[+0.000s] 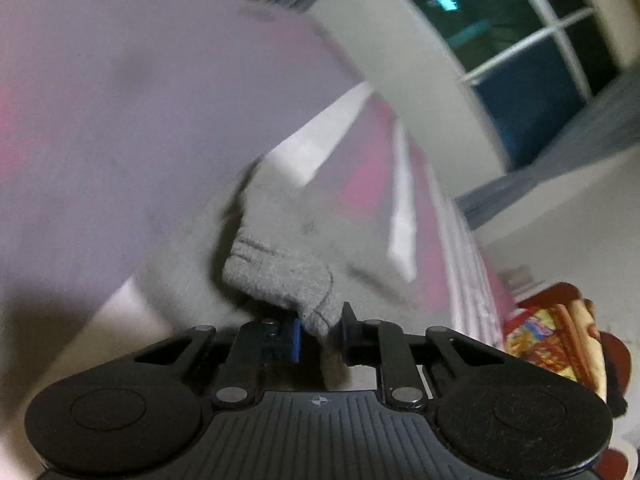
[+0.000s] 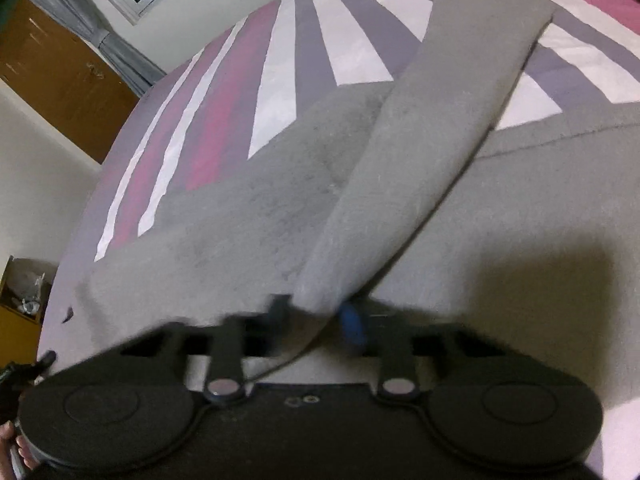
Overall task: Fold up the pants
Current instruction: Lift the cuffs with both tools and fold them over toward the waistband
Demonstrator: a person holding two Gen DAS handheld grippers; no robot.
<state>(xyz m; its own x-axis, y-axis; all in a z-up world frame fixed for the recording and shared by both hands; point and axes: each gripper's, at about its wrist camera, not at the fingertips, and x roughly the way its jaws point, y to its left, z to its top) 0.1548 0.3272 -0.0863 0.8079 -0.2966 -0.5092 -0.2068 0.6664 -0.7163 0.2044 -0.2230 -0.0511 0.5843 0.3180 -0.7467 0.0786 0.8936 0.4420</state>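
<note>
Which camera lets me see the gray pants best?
The right wrist view. The pants spread over the striped bedspread, one strip lifted by the right gripper. The left wrist view shows only a blurry bunched bit pinched in the left gripper.

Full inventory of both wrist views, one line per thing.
pants: 1, grey, spread on the bed, one leg lifted
bedcover: 1, pink, white and lilac stripes, under the pants
window: 1, white frame, dark panes, on the wall
curtain: 1, grey, beside the window
cupboard: 1, brown, left background
patterned cloth: 1, red and yellow, far right
left tongs: 1, black, shut on a cuff
right tongs: 1, black, shut on the lifted leg
</note>
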